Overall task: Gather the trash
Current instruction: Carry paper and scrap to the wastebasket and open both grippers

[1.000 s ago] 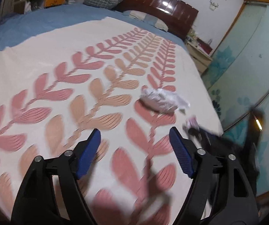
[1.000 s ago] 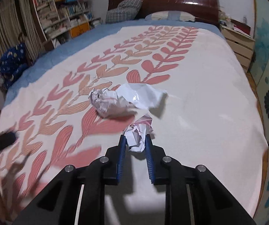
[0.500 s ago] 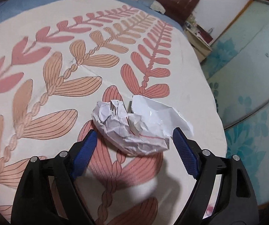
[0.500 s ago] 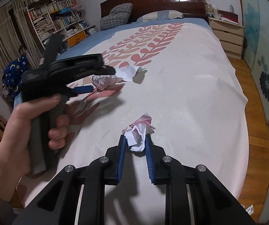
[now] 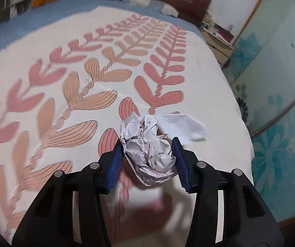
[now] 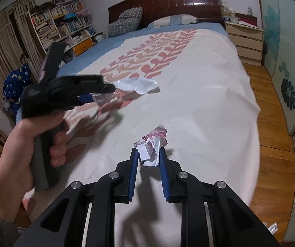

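In the left wrist view, our left gripper [image 5: 148,154] sits low in the centre of the frame, and its jaws have just been closing around a crumpled ball of white paper [image 5: 147,146]; both blue pads [image 5: 114,164] now touch the ball's sides, so we are grasping it. A flatter white sheet [image 5: 183,125] trails from the ball toward the right, over the leaf-patterned bedspread [image 5: 65,82]. In the right wrist view, our right gripper [image 6: 148,158] at the bottom centre is clenched on a small wad of pink and white paper [image 6: 152,146], held above the pale bedspread [image 6: 198,94]. At the left of this frame our left hand [image 6: 23,144] holds the other gripper, blurred, with the white paper at its tip near mid-frame.
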### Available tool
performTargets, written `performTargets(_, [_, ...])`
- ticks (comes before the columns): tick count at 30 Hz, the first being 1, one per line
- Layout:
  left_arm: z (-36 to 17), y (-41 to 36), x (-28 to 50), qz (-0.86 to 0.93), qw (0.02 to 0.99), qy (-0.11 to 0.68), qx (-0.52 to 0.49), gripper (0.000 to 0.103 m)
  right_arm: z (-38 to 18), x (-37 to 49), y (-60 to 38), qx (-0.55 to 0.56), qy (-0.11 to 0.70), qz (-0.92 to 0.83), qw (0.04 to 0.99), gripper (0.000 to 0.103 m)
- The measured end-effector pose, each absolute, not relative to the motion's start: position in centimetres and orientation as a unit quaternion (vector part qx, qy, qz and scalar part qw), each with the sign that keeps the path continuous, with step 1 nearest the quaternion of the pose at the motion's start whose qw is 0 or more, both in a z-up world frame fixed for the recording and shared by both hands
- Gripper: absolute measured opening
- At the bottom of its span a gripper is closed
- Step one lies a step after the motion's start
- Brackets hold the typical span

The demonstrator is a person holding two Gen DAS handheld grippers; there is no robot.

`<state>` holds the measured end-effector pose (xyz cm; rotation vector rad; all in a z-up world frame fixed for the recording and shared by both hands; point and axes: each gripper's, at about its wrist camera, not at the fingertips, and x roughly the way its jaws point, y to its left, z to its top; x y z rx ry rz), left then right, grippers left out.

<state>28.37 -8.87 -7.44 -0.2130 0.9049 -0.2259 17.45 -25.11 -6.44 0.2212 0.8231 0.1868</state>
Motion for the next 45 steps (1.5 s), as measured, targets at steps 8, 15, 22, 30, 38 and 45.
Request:
performTargets(8, [-0.3,-10.3,19.9,-0.120,0.915,0.381,-0.052,0.048,-0.8,13.5,-27.1,0.098,0.351,0.079,0.928,0.022])
performTargets(15, [6.1,-15.9,11.3,-0.177,0.924,0.339,-0.025,0.048,5.6,6.4,-31.4,0.065,0.310,0.050,0.947,0.022])
performTargets(22, [9.8,-23.8,4.4,-0.251,0.916,0.314,0.011,0.048,10.1,-2.7,-40.6,0.062,0.288,-0.026,0.955,0.022])
performTargets(30, [9.3,-34.2,-0.1,-0.329,0.884,0.330,0.047,0.048,8.2,-12.6,-51.6,0.071,0.338,-0.124,0.930,0.022])
performTargets(38, [-1.1,-45.4,-3.2,-0.407,0.793,0.442,0.097,0.048,-2.7,-19.7,-59.2,0.123,0.450,-0.188,0.864,0.022])
performTargets(45, [-10.4,-51.0,-6.7,-0.434,0.718,0.523,0.152,0.048,-7.6,-23.1,-61.9,0.139,0.500,-0.219,0.826,0.022])
